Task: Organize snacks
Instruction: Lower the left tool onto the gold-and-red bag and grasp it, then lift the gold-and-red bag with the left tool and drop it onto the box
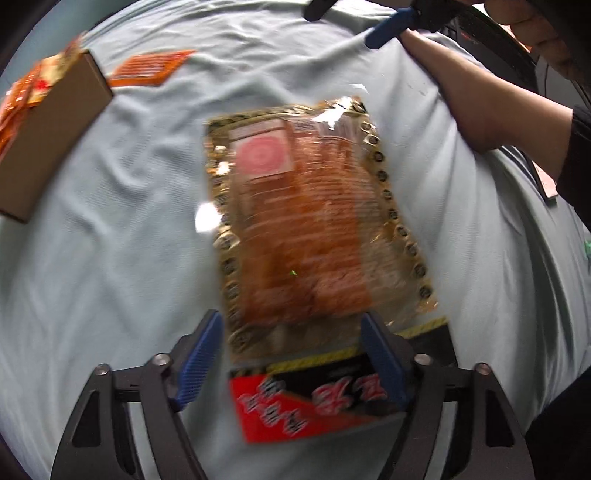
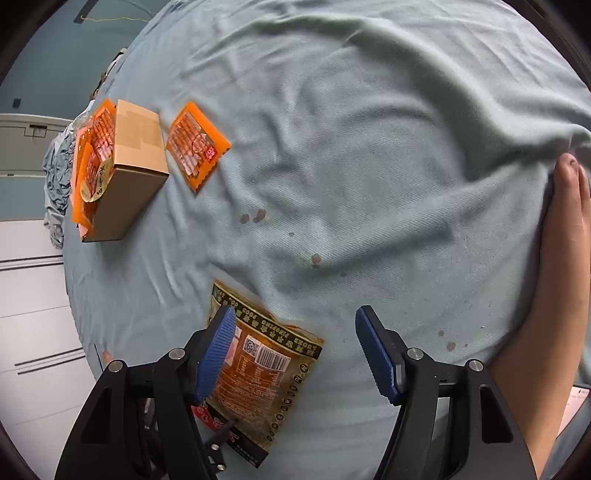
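A large gold-edged snack packet [image 1: 303,206] with orange contents and a red-and-black header lies flat on the light blue cloth [image 1: 110,240]. My left gripper [image 1: 291,325] points down over its header end. The packet lies between the open blue fingers [image 1: 199,354], and the left pad stands clear of it. In the right wrist view the same packet [image 2: 266,369] lies partly behind one finger. My right gripper [image 2: 295,314] is open over bare cloth with nothing in it, and it shows at the top of the left wrist view [image 1: 351,22]. A small orange packet [image 2: 197,147] lies beside the cardboard box [image 2: 129,166].
The box holds several orange packets [image 2: 92,158] and stands near the table's left edge. White drawers [image 2: 29,314] stand beyond that edge. A person's forearm [image 1: 498,110] crosses the upper right, and a hand [image 2: 569,177] rests on the wrinkled, stained cloth.
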Tool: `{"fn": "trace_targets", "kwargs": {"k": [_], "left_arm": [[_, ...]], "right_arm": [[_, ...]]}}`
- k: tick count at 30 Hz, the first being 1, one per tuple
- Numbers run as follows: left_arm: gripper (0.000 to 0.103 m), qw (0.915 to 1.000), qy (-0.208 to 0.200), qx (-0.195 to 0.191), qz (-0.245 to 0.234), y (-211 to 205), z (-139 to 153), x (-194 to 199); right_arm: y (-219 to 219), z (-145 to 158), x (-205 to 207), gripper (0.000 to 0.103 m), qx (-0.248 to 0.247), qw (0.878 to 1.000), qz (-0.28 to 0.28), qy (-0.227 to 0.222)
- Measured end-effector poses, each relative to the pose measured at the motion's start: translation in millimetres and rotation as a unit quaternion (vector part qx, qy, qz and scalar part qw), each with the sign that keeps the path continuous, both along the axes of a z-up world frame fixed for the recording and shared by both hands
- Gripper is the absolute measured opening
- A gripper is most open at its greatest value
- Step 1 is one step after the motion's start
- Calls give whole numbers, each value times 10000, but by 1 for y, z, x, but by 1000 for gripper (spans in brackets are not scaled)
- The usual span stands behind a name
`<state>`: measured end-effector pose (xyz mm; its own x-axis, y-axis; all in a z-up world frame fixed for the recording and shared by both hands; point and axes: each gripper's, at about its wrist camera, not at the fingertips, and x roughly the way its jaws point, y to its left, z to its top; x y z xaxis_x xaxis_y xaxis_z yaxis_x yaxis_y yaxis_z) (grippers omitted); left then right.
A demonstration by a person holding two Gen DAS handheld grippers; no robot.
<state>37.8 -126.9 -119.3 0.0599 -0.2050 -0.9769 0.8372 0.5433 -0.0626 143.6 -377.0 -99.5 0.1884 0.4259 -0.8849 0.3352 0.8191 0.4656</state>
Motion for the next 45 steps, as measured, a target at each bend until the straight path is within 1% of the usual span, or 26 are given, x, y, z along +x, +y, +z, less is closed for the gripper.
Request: {"fn": "trace_targets", "kwargs": {"k": [1, 3, 4, 8, 11, 14, 15, 16, 17, 18, 19, 20, 22, 24, 27, 30, 32, 34, 35, 37, 39, 40, 42, 44, 45], "left_arm": [[98, 10000, -1, -45, 25, -3, 0, 0], [103, 9999, 65, -104, 73, -12, -5, 0], [103, 9999, 50, -59, 99, -17, -8, -2], [103, 9992, -304, -52, 244, -30, -13, -7], [103, 9982, -355, -38, 476, -41, -17, -3], [103, 9985, -260, 96, 464, -51, -20, 2], [95, 9988, -204, 98, 435, -52, -19, 6], [82, 9989, -209, 93, 418, -55, -18, 9], [76, 9990, -207, 59, 397, -54, -14, 12], [67, 9992, -169, 52, 372, -52, -12, 16], [60, 9993, -115, 16, 363, -51, -9, 19], [56, 9993, -43, -36, 381, -49, -6, 21], [43, 9990, 27, -121, 419, -43, 1, 24], [39, 9989, 114, -249, 387, -33, 10, 25], [36, 9977, 165, -518, 394, -15, 30, 31], [36, 9949, 19, -780, 632, 12, 56, 40], [36, 9907, -154, -958, 955, 34, 78, 58], [36, 9842, -443, -1125, 1297, 53, 98, 75], [36, 9781, -651, -1234, 1545, 63, 114, 91], [36, 9699, -793, -1388, 1837, 74, 132, 112], [36, 9613, -967, -1513, 2088, 82, 149, 136], [36, 9573, -1079, -1526, 2207, 85, 156, 150], [36, 9476, -1295, -1516, 2496, 85, 168, 184], [36, 9381, -1531, -1428, 2758, 78, 175, 227], [36, 9352, -1617, -1397, 2825, 80, 178, 236]], "right_arm": [[2, -1, 0, 67, -9, 10000, 52, 3], [5, -4, 1, 67, 23, 9999, 129, 22], [6, -6, 1, 67, 29, 9999, 155, 45], [11, -12, 2, 67, -22, 9997, 205, 122], [15, -16, 4, 67, -53, 9996, 206, 175], [20, -16, 6, 67, -126, 9995, 245, 161], [22, -15, 6, 67, -184, 9993, 290, 151], [23, -15, 6, 67, -222, 9992, 314, 149], [25, -16, 6, 67, -258, 9990, 333, 157], [26, -16, 6, 67, -283, 9989, 342, 168], [26, -17, 6, 67, -303, 9988, 344, 184], [27, -18, 6, 67, -315, 9987, 340, 196], [27, -19, 7, 67, -329, 9987, 343, 201], [28, -17, 8, 67, -317, 9988, 347, 163], [28, -11, 10, 67, -247, 9992, 327, 33], [28, -5, 11, 67, -125, 9993, 316, -127], [29, 5, 12, 67, -77, 9989, 280, -367], [32, 15, 11, 67, -103, 9976, 313, -608], [35, 21, 11, 67, -126, 9968, 332, -722], [39, 35, 9, 67, -3, 9940, 398, -1023], [43, 47, 6, 67, -21, 9906, 482, -1281], [45, 49, 5, 67, -93, 9896, 523, -1335], [48, 46, 2, 67, -148, 9899, 600, -1273], [56, 35, 1, 67, -153, 9916, 737, -1048], [61, 30, 2, 67, -188, 9919, 819, -955]]}}
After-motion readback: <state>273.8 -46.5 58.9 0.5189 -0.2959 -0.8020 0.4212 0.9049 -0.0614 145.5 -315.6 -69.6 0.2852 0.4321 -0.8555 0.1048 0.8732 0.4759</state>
